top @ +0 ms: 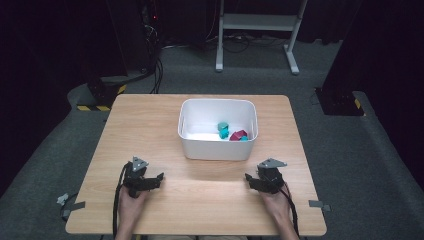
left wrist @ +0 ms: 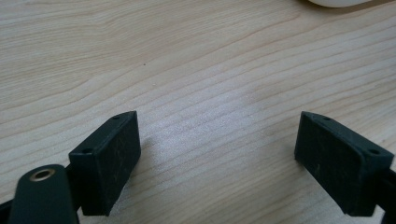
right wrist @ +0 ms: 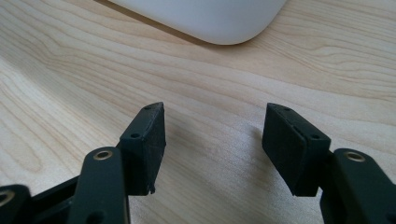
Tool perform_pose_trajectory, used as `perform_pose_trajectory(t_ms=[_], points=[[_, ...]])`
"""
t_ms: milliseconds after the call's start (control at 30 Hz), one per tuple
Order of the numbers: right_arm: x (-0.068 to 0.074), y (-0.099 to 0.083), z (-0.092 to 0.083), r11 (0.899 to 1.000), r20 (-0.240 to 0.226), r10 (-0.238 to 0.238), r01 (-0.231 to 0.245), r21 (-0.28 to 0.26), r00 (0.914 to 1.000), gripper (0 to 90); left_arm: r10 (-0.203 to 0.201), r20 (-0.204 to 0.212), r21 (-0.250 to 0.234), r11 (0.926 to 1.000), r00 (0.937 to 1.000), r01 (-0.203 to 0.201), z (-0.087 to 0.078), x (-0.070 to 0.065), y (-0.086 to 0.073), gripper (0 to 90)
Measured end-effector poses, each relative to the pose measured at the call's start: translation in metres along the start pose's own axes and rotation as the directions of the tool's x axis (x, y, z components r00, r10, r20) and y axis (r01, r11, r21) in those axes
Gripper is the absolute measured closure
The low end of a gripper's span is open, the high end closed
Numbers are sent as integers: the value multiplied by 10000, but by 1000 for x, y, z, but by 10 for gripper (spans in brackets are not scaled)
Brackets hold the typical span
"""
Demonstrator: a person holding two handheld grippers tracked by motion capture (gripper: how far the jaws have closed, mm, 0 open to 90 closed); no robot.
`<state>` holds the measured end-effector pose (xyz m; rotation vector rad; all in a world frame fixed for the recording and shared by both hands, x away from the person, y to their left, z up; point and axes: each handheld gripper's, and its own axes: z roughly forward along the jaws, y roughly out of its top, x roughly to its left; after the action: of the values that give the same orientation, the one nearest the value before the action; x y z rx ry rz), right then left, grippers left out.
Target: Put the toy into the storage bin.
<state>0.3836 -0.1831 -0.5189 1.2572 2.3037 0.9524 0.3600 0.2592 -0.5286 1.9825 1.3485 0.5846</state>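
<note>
Wooden tabletop (top: 150, 130), pale and bare near the person, carries a white bin (top: 218, 148) at its centre, toward the far edge. Inside the bin, against the near right wall, lie a teal toy (top: 223, 128) and a dark red toy (top: 238, 134), just beside each other; a further teal piece seems to sit at the red toy's right, too small to tell apart. Left tongs (top: 161, 176) and right tongs (top: 247, 176) rest low over the tabletop on the near side of the bin, one toward each near corner, tips pointing inward. Both stand well open and hold nothing; the two gripper views show only wood grain between the jaws (left wrist: 215, 140) (right wrist: 212, 140). Judged from this layout, the reach into the bin falls to the right tongs, the nearer pair. A sound approach rises over the rim first, then descends steeply onto one toy, keeping the jaws wide until they straddle it, so the neighbouring toy and the wall are not nudged.
</note>
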Motion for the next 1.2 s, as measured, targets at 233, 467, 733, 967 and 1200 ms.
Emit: perform_pose_trajectory(t_ms=[233, 467, 733, 967, 1200], points=[[1, 0, 1, 9998, 221, -179, 179, 13, 9996, 361, 15, -10, 1, 10000, 10000, -15, 0, 0, 0, 147], [-2, -4, 3, 9996, 358, -43, 53, -289, 9994, 285, 6, -22, 3, 10000, 10000, -6, 0, 0, 0, 148], [-2, -4, 3, 9996, 444, 16, -3, -299, 9990, 274, -1, -23, 1, 10000, 10000, 1, -1, 0, -1, 148], [-2, -4, 3, 9995, 436, 24, -11, -306, 9990, 274, -5, -28, 2, 10000, 10000, 5, -1, 0, -1, 148], [-1, -4, 3, 9996, 443, 48, -35, -298, 9990, 272, -4, -26, 2, 10000, 10000, 4, -1, 0, -1, 148]])
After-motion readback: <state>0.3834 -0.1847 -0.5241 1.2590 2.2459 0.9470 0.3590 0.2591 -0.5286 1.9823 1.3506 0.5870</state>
